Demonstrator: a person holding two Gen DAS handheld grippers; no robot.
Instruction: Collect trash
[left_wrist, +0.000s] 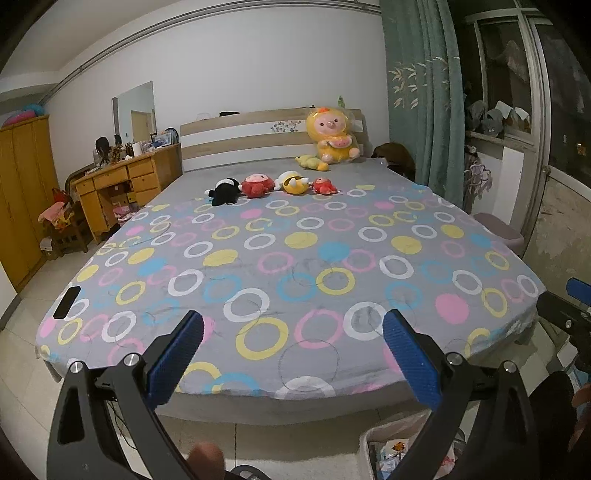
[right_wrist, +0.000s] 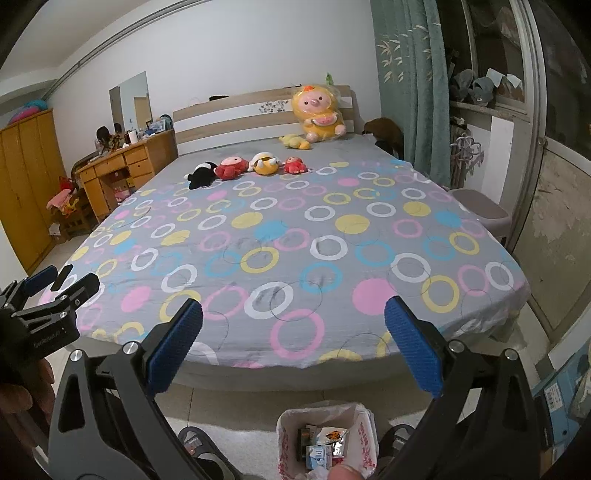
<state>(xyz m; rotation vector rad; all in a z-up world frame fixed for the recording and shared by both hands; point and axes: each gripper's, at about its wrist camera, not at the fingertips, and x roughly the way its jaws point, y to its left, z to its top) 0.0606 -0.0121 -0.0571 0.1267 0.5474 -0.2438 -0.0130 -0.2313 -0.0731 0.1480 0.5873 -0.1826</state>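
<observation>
Blue-padded, both my left gripper (left_wrist: 291, 332) and right gripper (right_wrist: 293, 321) gape wide and empty above the trash bin (right_wrist: 327, 439) holding wrappers, facing the spotted bed (right_wrist: 295, 240).

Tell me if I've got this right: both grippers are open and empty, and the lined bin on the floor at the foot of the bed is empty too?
Not quite. The bin already holds wrappers and small packets, as the right wrist view shows. The left gripper and right gripper are indeed open and empty.

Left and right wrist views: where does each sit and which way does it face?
Left wrist: on the open left hand-held gripper, at the foot of the bed, facing the headboard; a fingertip shows below.
Right wrist: on the open right hand-held gripper, same heading, above the trash bin.
Shared: bed, plush toys, bin.
</observation>
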